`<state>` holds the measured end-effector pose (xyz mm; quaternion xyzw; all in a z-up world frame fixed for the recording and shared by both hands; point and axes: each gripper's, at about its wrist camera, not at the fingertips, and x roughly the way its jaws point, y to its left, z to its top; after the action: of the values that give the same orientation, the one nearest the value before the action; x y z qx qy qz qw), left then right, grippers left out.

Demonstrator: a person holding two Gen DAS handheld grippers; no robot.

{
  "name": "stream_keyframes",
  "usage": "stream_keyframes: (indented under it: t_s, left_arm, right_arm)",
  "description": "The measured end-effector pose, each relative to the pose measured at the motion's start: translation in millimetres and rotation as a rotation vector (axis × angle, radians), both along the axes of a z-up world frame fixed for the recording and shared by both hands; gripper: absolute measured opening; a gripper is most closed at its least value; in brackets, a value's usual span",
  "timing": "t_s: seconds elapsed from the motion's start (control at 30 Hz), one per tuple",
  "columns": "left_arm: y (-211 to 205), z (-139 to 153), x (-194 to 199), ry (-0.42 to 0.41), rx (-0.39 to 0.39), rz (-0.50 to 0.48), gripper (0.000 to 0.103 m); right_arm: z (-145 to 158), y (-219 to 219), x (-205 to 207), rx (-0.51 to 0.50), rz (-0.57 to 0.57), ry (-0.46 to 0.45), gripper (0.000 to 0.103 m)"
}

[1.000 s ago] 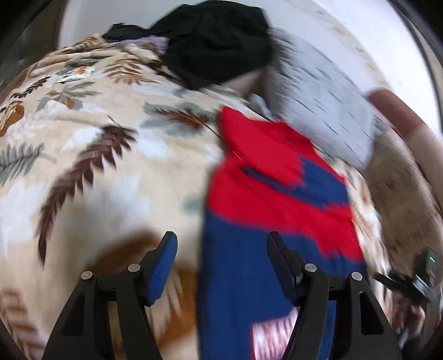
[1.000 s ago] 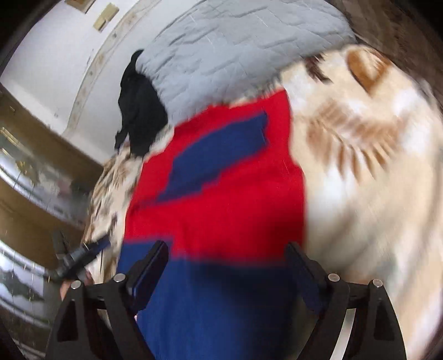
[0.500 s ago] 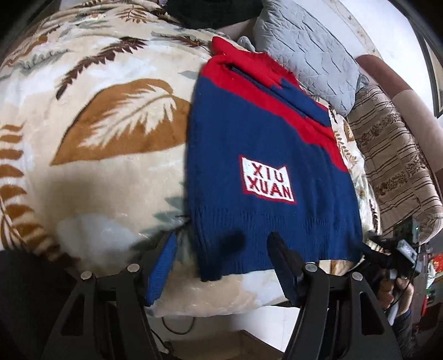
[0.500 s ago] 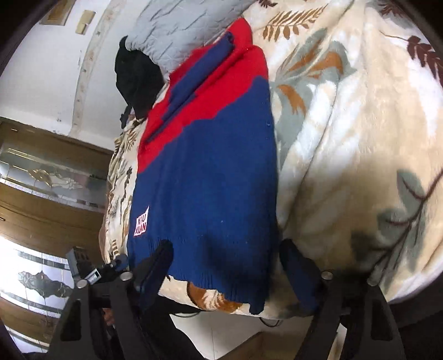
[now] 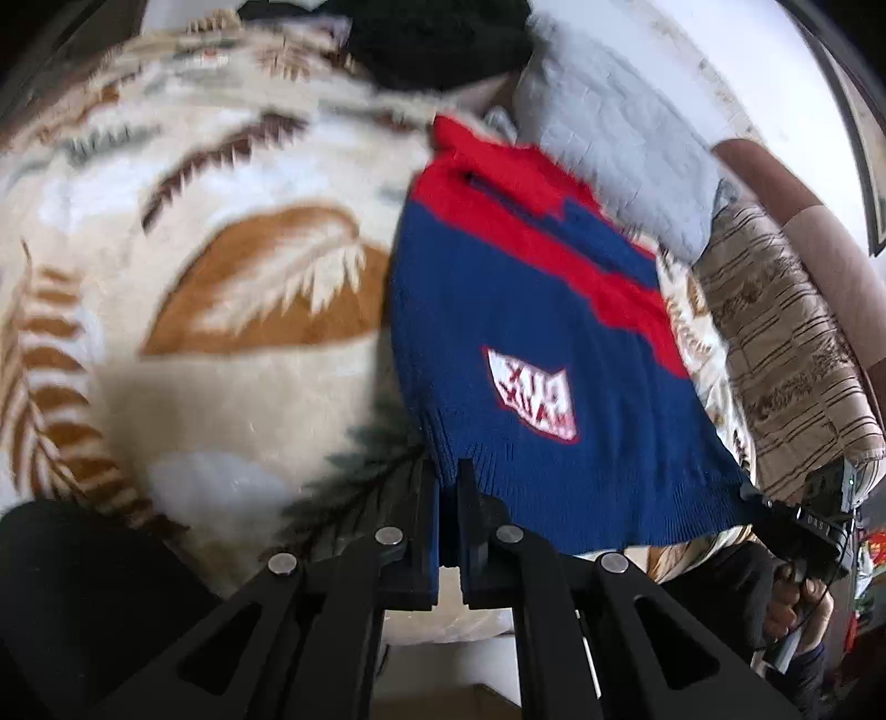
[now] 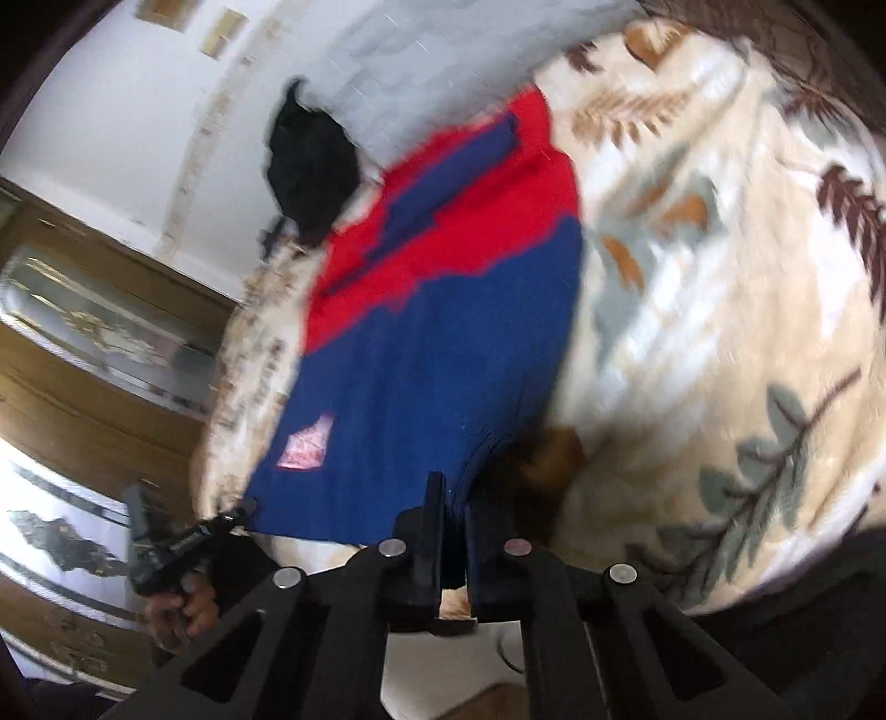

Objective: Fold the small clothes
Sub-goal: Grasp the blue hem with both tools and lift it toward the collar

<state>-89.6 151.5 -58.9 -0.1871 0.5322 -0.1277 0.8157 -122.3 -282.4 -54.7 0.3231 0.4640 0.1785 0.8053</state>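
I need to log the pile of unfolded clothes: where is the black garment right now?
The black garment lies at the far end of the leaf-print blanket, beyond the sweater and beside the grey pillow; top centre in the left wrist view.

**A bedroom in a home**

A bed is covered by a cream leaf-print blanket [image 5: 221,343]. A grey quilted pillow [image 5: 614,160] is seen at upper right, a wooden mirrored wardrobe [image 6: 83,354] at the left of the right wrist view.

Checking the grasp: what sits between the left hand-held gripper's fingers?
The blue hem of the sweater, pinched in the left hand-held gripper, per the left wrist view.
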Motion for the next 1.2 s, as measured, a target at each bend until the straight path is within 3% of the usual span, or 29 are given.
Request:
stream_keyframes:
  t_s: [0.07, 0.13, 0.17, 0.23, 0.27, 0.3, 0.33, 0.37, 0.4, 0.47, 0.6, 0.7, 0.8, 0.87, 0.97, 1.03, 1.1, 1.13, 1.2]
  left_arm:
    - [0, -20, 3, 0.077, 0.018, 0.009, 0.009]
    - [0, -17, 2, 0.061, 0.000, 0.010, 0.018]
    - [-2, -15, 2, 0.053, -0.018, 0.002, 0.034]
    - [-6, -15, 3, 0.039, -0.041, -0.017, 0.048]
    - [-12, -14, 2, 0.032, -0.006, -0.030, 0.047]
    - [-19, -13, 6, 0.026, 0.023, -0.035, 0.043]
    - [-22, -11, 6, 0.020, 0.053, -0.035, 0.014]
    - [-23, -11, 7, 0.024, 0.068, -0.034, 0.005]
    - [-19, -10, 8, 0.028, 0.039, -0.023, 0.005]
    - [-11, 5, 7, -0.020, 0.007, 0.001, 0.004]
    - [9, 41, 0, -0.118, -0.061, 0.048, 0.004]
    - [11, 23, 5, -0.069, -0.048, 0.066, 0.004]
    - [13, -7, 9, 0.039, -0.030, 0.086, 0.004]
    - [17, 1, 5, 0.009, -0.049, 0.090, 0.004]
    - [16, 22, 3, -0.071, -0.044, 0.078, 0.004]
    - [12, 13, 11, -0.043, -0.025, 0.075, 0.004]
    - [16, -9, 17, 0.043, -0.015, 0.087, 0.004]
    - [17, -11, 17, 0.052, -0.014, 0.095, 0.004]
    - [22, 4, 11, -0.007, -0.058, 0.103, 0.004]
  right_arm:
    - [-15, -1, 4, 0.029, -0.013, 0.044, 0.011]
    - [-31, 3, 7, 0.041, -0.010, 0.093, 0.013]
    - [-36, 3, 6, 0.039, -0.015, 0.109, 0.023]
    - [-40, 3, 5, 0.052, -0.022, 0.110, 0.070]
    - [-39, 3, 4, 0.069, -0.023, 0.096, 0.074]
    - [-38, 6, 5, 0.050, -0.019, 0.093, 0.073]
    - [-38, 9, 6, 0.012, -0.007, 0.098, 0.062]
    - [-40, 10, 8, -0.007, -0.003, 0.113, 0.045]
    - [-43, 11, 11, -0.012, -0.003, 0.138, 0.007]
    - [-45, 8, 12, -0.011, -0.006, 0.163, 0.006]
    - [-8, -4, 5, 0.035, -0.038, 0.066, 0.006]
    - [12, -14, 6, 0.050, -0.061, 0.002, 0.006]
    - [-18, -19, 13, 0.060, -0.069, 0.086, 0.006]
    - [-32, -18, 10, 0.094, -0.075, 0.120, 0.006]
    - [-17, -20, 6, 0.106, -0.072, 0.059, 0.006]
    - [-11, -19, 6, 0.096, -0.070, 0.034, 0.006]
    - [-24, -19, 12, 0.079, -0.073, 0.077, 0.006]
    - [-36, -20, 14, 0.094, -0.078, 0.124, 0.006]
    - [-38, -21, 10, 0.106, -0.077, 0.125, 0.006]
